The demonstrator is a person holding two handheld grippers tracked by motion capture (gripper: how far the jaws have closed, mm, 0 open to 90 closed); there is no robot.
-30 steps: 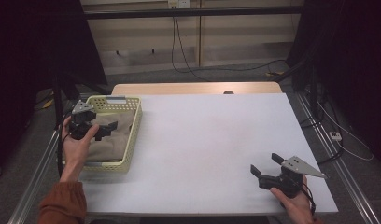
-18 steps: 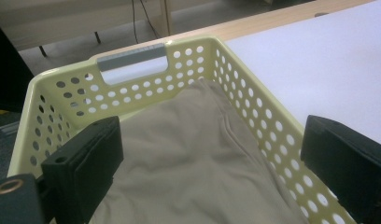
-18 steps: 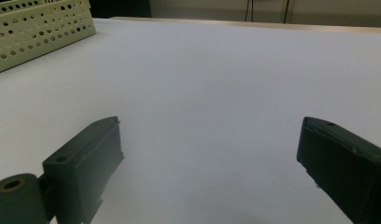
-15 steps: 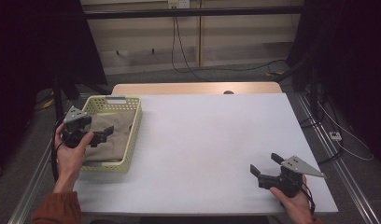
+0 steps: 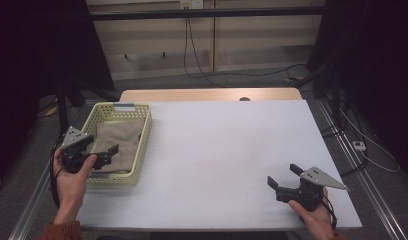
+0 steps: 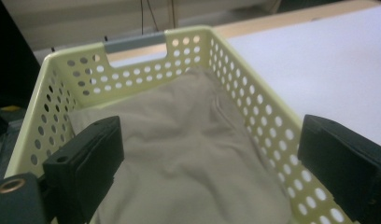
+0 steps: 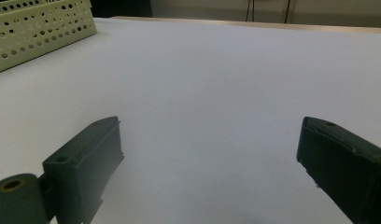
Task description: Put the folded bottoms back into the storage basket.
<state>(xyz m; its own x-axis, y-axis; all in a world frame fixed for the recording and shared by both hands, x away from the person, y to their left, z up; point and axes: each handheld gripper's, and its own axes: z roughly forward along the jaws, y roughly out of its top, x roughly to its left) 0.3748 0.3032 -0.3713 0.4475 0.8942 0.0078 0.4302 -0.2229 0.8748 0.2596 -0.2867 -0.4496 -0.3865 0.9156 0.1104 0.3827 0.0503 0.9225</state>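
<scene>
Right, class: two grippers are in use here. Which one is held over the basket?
The left gripper. Its open jaws frame the beige cloth lying in the yellow basket, while the right gripper sits over bare white table, well away.

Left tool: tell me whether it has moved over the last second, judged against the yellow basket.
Yes. The left tool has drawn back toward the person, from over the far half of the yellow basket to its near end, jaws open above the beige cloth.
</scene>
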